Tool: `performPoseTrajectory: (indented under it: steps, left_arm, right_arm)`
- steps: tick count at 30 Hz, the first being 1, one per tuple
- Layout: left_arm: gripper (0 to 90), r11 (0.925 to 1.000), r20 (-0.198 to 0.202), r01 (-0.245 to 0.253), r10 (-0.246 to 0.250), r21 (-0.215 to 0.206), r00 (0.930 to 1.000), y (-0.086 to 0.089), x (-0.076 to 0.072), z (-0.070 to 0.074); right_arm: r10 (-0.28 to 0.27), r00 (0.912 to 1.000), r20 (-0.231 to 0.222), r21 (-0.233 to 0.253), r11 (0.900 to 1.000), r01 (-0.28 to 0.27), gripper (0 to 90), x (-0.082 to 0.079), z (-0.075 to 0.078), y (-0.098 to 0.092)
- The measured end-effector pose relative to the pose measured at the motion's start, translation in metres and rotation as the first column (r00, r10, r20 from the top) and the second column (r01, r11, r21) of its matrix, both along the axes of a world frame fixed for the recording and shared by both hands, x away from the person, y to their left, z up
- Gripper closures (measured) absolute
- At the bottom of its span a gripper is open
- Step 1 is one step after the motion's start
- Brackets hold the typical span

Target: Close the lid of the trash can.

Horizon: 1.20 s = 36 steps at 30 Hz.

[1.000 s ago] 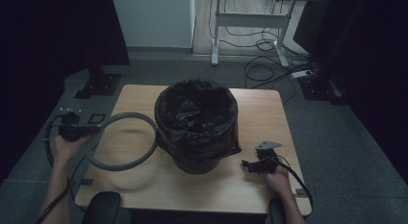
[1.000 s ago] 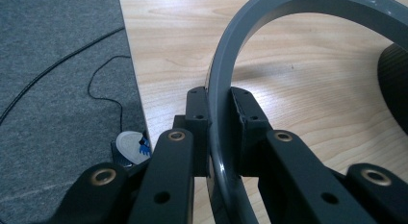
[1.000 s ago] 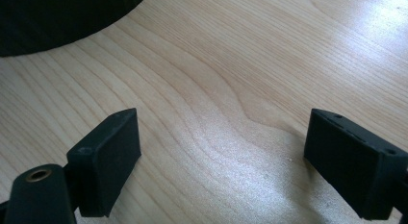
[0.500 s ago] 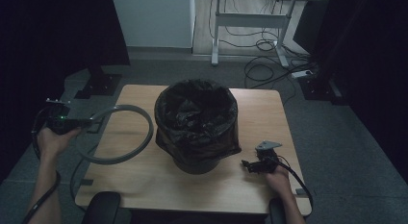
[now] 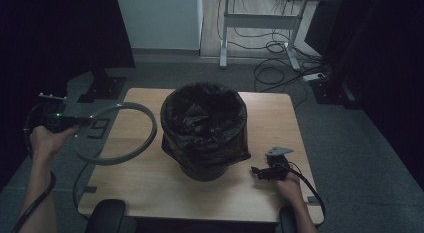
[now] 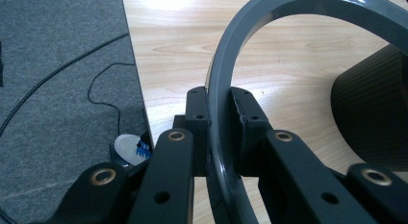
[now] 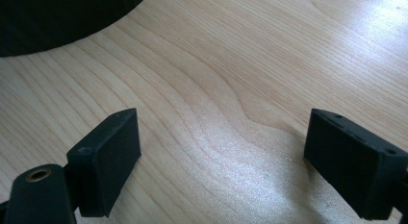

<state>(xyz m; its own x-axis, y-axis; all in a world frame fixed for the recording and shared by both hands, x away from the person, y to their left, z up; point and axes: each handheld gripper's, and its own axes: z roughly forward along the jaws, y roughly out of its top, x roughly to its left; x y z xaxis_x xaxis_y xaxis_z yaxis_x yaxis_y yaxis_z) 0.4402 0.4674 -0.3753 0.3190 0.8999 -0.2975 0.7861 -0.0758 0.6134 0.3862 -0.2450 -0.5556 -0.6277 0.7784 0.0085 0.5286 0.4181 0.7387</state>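
Item 1: grey ring (image 5: 116, 133), a plastic hoop, at the left of the high view. It hangs partly over the left edge of the tabletop (image 5: 150, 185), just beside the bin and apart from it. In the left gripper view the ring (image 6: 250, 56) rises from between the fingers at lower centre and arcs to the upper right of the frame.

Item 2: left gripper (image 5: 75, 122), at the far left of the high view, held in the person's left hand (image 5: 46, 140), beyond the tabletop's left edge. A small green light shows on its body. Its fingers (image 6: 199, 106) are clamped on the ring's band, 1 on each side.

Item 3: right gripper (image 5: 259, 172), lower right of the high view, low over the tabletop and near the bin's base, with a grey three-cornered plate on top and a cable trailing toward the lower right. In the right gripper view its 2 fingers (image 7: 108, 156) stand wide apart with nothing between them, bare wood grain beneath.

Item 4: bin (image 5: 204, 130), round and dark, lined with a black bag (image 5: 200, 113) folded over its rim, standing at the centre of the tabletop. Its dark wall fills the upper left corner of the right gripper view.

Item 5: carpeted floor (image 6: 57, 89), grey, with black cables across it, at the left of the left gripper view.
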Motion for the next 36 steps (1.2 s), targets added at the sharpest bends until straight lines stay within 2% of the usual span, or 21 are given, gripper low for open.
performPoseTrajectory:
  steps: [23, 36]
  left_arm:
    - [78.6, 0.999, 0.01, 0.019, -0.019, -0.041, 0.9998, 0.002, -0.001, 0.047]
    - [78.5, 0.9975, 0.028, 0.04, -0.038, -0.059, 0.9989, -0.006, 0.002, 0.072]
  right_arm:
    - [-0.001, 1.0, 0.0, 0.0, 1.0, 0.001, 11.8, 0.0, 0.0, 0.0]
    - [0.0, 1.0, 0.001, 0.0, 1.0, 0.0, 11.8, 0.0, 0.0, 0.0]
